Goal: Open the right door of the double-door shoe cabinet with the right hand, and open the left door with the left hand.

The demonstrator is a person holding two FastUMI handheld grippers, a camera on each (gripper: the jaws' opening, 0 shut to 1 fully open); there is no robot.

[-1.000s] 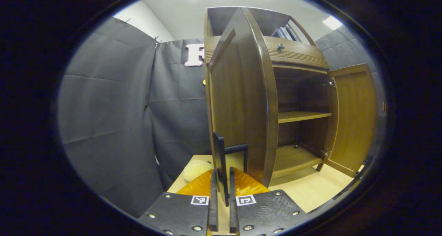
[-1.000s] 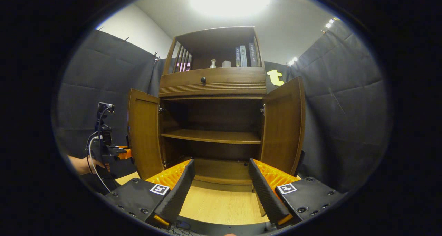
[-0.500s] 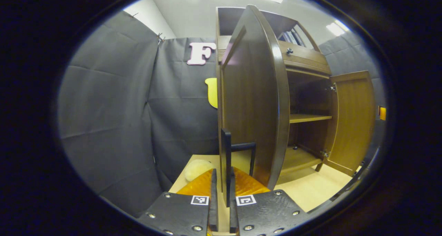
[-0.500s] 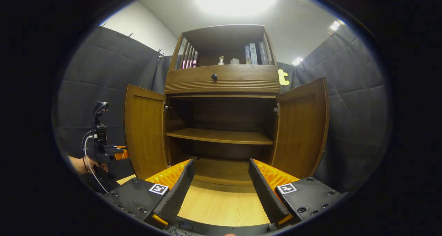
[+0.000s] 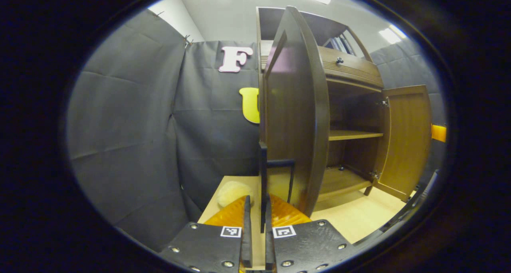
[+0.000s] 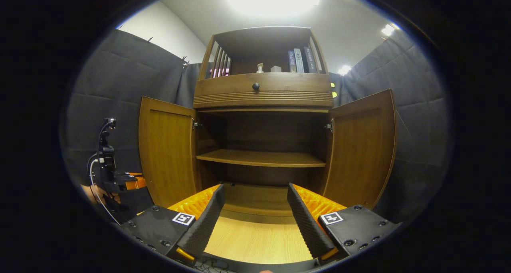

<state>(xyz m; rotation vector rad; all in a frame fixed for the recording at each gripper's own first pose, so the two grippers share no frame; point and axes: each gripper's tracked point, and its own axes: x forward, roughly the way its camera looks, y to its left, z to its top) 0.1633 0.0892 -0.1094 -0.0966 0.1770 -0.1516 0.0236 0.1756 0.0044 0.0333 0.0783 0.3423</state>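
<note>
Both doors [image 6: 167, 153] stand open; left gripper [image 5: 255, 225] pinches the handle [image 5: 262, 185].

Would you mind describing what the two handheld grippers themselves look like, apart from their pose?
Each gripper, left and right, has two black textured plates studded with round screws, each plate carrying a small square black-and-white marker. Ribbed, translucent orange pieces sit behind the fingers. In the right gripper view, the left gripper shows farther off with a black upright mount and a light cable looping down by the person's hand.
</note>
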